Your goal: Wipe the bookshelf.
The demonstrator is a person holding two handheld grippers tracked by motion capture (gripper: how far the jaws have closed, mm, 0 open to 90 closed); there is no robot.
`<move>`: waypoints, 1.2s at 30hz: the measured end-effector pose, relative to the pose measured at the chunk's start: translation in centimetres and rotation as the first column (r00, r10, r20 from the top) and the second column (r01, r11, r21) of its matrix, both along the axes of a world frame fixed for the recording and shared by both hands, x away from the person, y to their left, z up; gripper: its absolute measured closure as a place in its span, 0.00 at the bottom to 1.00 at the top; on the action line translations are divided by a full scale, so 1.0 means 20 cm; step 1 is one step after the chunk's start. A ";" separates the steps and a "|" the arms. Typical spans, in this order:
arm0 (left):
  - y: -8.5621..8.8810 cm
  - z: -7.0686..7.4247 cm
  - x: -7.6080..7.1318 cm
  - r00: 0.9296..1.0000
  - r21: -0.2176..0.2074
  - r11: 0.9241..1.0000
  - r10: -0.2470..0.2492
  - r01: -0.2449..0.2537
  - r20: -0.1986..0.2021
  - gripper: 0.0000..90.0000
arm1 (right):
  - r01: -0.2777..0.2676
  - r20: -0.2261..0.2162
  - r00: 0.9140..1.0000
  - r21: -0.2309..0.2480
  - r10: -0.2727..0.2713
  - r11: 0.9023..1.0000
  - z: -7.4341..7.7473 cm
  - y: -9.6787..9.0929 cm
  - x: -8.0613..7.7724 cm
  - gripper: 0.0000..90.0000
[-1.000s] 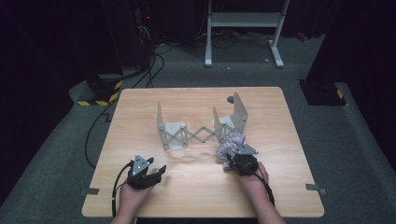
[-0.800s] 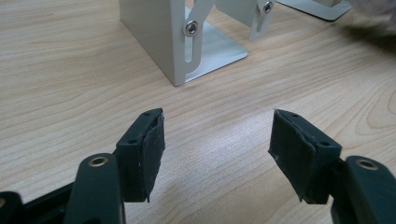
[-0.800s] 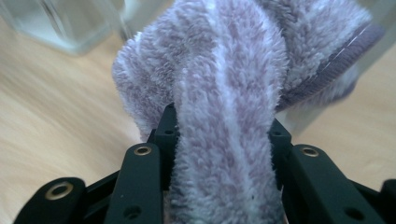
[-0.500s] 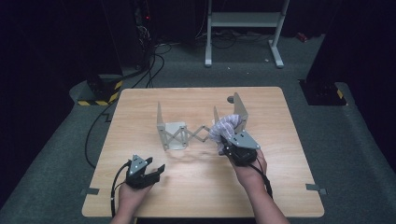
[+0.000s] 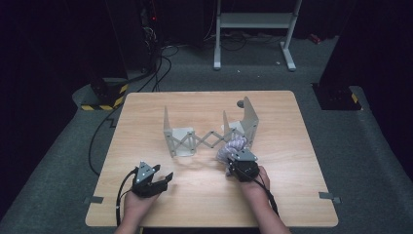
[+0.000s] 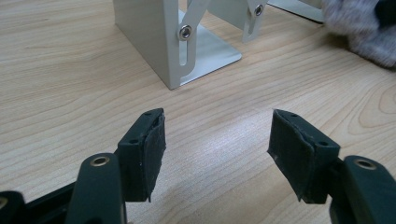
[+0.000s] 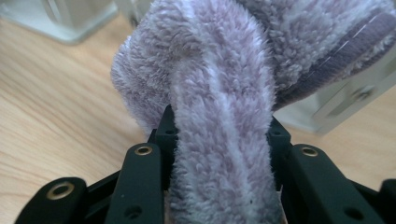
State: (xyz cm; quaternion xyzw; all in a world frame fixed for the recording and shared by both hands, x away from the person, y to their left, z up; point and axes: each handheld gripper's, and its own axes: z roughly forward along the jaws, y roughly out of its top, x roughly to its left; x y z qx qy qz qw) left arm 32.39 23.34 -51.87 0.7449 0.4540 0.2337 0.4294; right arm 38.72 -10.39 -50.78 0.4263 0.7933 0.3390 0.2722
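Observation:
A fluffy lavender towel [image 7: 210, 70] is bunched up and pinched between the black jaws of my right gripper [image 7: 219, 135]. In the high view that gripper [image 5: 233, 157] holds the towel [image 5: 232, 145] just in front of the right end of a cream metal scissor rack [image 5: 209, 136], touching or nearly touching it. My left gripper [image 5: 164, 178] rests low over the table's front left, open. In the left gripper view its two pads [image 6: 150, 150] stand wide apart with bare wood between them. The rack's nearest upright plate [image 6: 149, 42] stands ahead, and the towel [image 6: 359, 28] shows at the upper right.
The rack stands mid-table on the wooden tabletop [image 5: 292, 146], with upright plates at both ends. Cables [image 5: 97, 141] trail off the left edge. A white stand [image 5: 253, 24] and dark equipment sit on the floor beyond the far edge.
My right gripper carried the towel away toward the rack, then drew back toward the person, ending near where it began. The left gripper stayed still.

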 end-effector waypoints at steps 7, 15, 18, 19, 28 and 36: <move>-0.01 0.00 0.00 1.000 0.006 1.000 -0.014 0.014 0.000 0.41 | -0.012 0.035 0.999 0.005 0.012 1.000 0.06 0.01 -0.02 0.68; -0.02 0.00 -0.01 1.000 0.011 1.000 -0.014 0.014 0.008 0.40 | -0.040 0.186 0.982 0.053 0.029 0.998 0.37 0.01 -0.07 0.68; -0.01 0.00 -0.01 1.000 0.014 1.000 -0.012 0.012 0.015 0.40 | -0.041 0.223 0.975 0.066 0.026 0.997 0.41 0.01 -0.08 0.69; -0.01 0.00 -0.01 1.000 0.012 1.000 -0.010 0.010 0.013 0.40 | -0.036 0.219 0.976 0.064 0.021 0.997 0.41 0.01 -0.07 0.69; -0.01 0.00 0.00 1.000 0.011 1.000 -0.016 0.016 0.014 0.40 | 0.006 0.079 0.997 0.031 -0.009 1.000 0.12 0.00 -0.01 0.69; -0.01 0.00 0.00 1.000 0.015 1.000 -0.021 0.021 0.010 0.40 | 0.022 -0.027 0.999 -0.026 -0.023 0.999 -0.04 -0.01 0.04 0.69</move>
